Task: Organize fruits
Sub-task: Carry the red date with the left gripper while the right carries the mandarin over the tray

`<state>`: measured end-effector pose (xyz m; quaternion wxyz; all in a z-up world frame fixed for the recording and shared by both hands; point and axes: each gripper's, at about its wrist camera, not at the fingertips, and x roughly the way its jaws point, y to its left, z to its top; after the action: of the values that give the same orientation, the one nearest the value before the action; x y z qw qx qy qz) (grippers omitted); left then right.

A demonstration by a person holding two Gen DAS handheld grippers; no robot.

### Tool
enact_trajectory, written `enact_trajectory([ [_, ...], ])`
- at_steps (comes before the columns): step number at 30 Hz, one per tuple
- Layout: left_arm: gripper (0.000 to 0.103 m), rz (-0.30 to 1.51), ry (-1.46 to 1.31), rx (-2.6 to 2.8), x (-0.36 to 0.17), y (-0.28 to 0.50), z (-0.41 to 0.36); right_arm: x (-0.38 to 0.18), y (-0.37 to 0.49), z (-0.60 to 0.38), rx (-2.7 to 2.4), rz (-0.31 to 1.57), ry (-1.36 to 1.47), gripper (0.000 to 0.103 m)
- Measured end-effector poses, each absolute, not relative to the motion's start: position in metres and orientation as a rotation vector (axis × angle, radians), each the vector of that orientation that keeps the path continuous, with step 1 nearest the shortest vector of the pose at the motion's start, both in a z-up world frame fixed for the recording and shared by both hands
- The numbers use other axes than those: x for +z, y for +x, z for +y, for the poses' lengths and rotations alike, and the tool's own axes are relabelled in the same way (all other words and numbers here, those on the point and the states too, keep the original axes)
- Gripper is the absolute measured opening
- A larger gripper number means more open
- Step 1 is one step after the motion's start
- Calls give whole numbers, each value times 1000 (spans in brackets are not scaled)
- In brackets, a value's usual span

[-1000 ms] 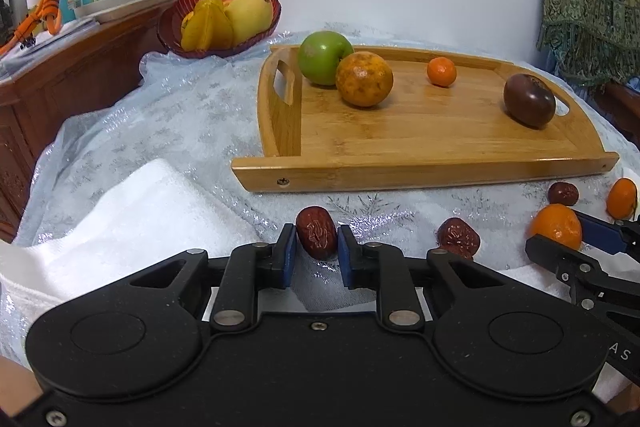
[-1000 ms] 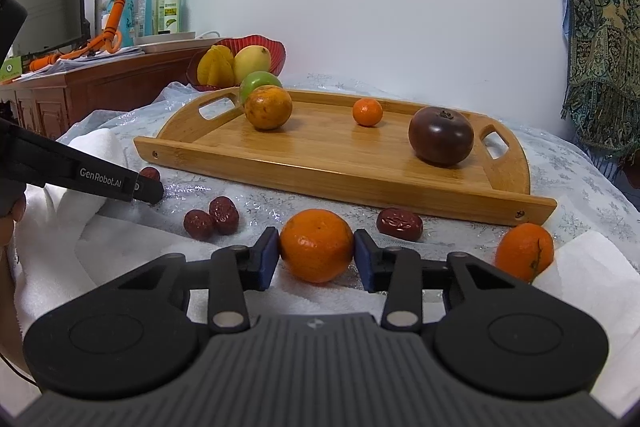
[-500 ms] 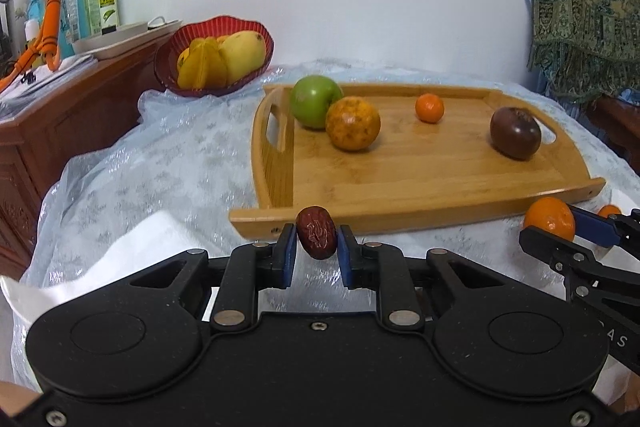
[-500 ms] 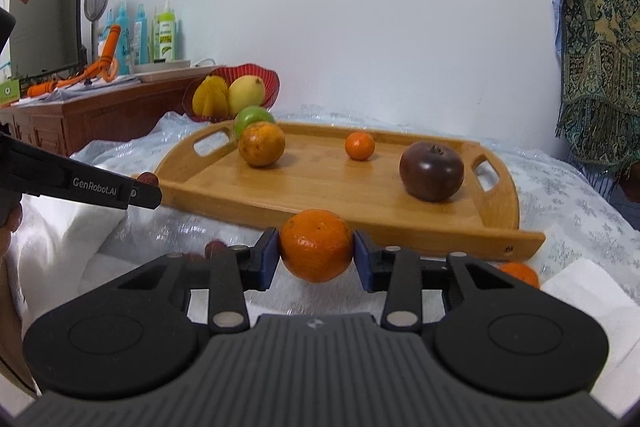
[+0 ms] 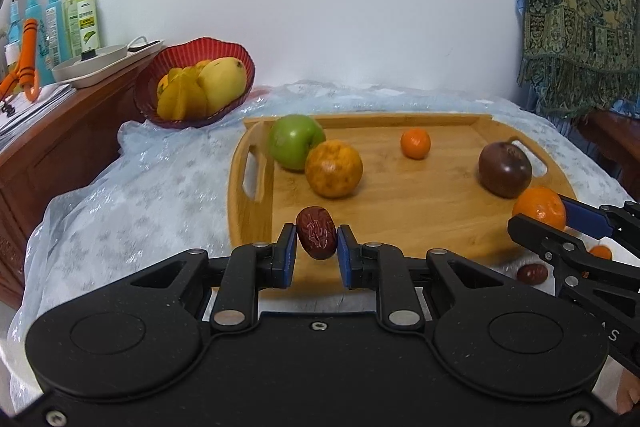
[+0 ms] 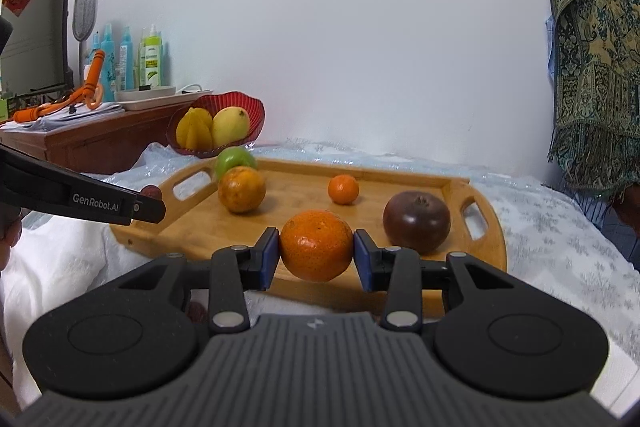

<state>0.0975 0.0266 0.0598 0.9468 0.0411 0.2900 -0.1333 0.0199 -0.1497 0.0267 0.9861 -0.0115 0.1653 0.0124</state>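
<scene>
Item 1, far left: red bowl (image 5: 195, 81) holding yellow fruit, at the back edge of the covered tabletop (image 5: 132, 203), well apart from both grippers.

Item 2: left gripper (image 5: 317, 251), jaws pinching a red date (image 5: 316, 238). The date is off the cloth, its long axis roughly upright between the blue pads. It sits over the near left corner of the wooden tray (image 5: 420, 215), just inside the near rim as the left wrist view shows it.

Item 3: tray contents, left to right: green apple (image 5: 295, 141) touching a mottled orange (image 5: 333, 168) at the left end; a small mandarin (image 5: 415, 143) toward the back, alone; a dark purple fruit (image 5: 505, 169) by the right handle.

Item 4: right gripper (image 6: 316, 255), jaws closed on a tangerine (image 6: 316, 245), the pads pressing its two sides. It hangs at the tray's near rim, toward the right half, the purple fruit just beyond it on the right.

Item 5: loose pieces not yet gathered: another date (image 5: 531, 273) and a small orange fruit (image 5: 600, 252) on the tabletop beyond the right gripper.

Judgement: the deciding relation is tray ahead of and below both loads. Open board lies directly before each, centre front. The left load is nearer the apple and orange pair, the right load nearer the purple fruit, so each hand suits its own half without crossing.
</scene>
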Motion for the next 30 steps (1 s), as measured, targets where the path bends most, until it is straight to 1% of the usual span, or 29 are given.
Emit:
enact_trajectory([
  [14,20,552,83,-303,86,150,2,55,71,-184,-40,323,45,44],
  [20,20,563,65,-325,91,177,-8,62,93,-200,-58,340,90,44],
  [30,20,606,47,-374,93,227,-25,56,138,-232,-76,439,203,44],
])
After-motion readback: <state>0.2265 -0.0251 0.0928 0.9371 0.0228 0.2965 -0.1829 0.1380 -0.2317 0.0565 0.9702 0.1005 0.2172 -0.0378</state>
